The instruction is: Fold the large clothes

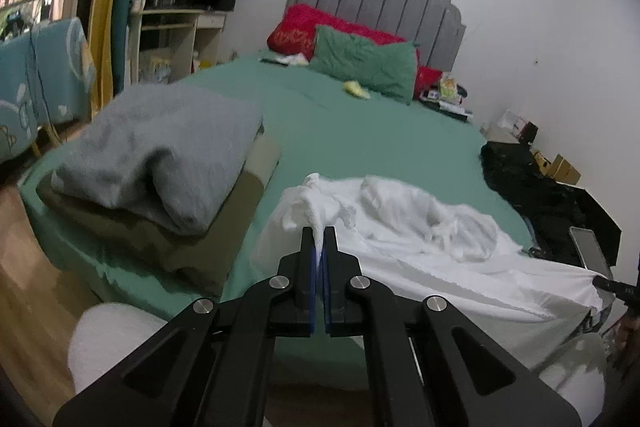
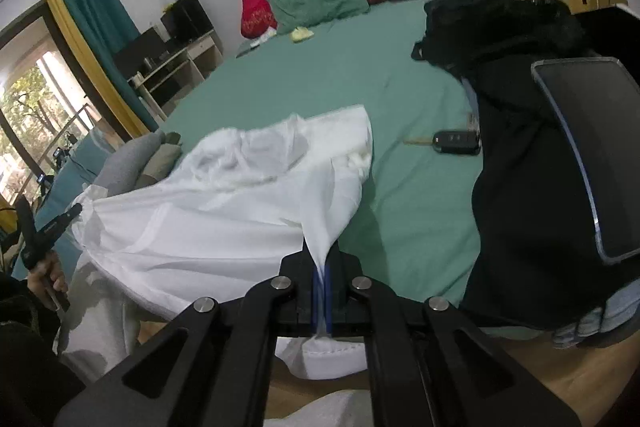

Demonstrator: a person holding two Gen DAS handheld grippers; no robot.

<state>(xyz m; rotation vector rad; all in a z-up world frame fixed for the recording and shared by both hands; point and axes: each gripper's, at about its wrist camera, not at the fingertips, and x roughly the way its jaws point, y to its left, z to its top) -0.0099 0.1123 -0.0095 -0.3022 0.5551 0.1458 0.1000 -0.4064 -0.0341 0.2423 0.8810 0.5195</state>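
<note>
Left gripper (image 1: 319, 233) and right gripper (image 2: 321, 255) each clenched on white garment (image 2: 224, 211) edge, near bed (image 1: 360, 131) corner. Lift evenly, keep edge taut, avoid car key (image 2: 456, 143).

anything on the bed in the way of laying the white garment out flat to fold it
Partly. Both grippers, left and right, are shut on the white garment. Green sheet beyond it is bare, but a car key and black clothes lie just to its right, and folded grey clothes to its left.
</note>
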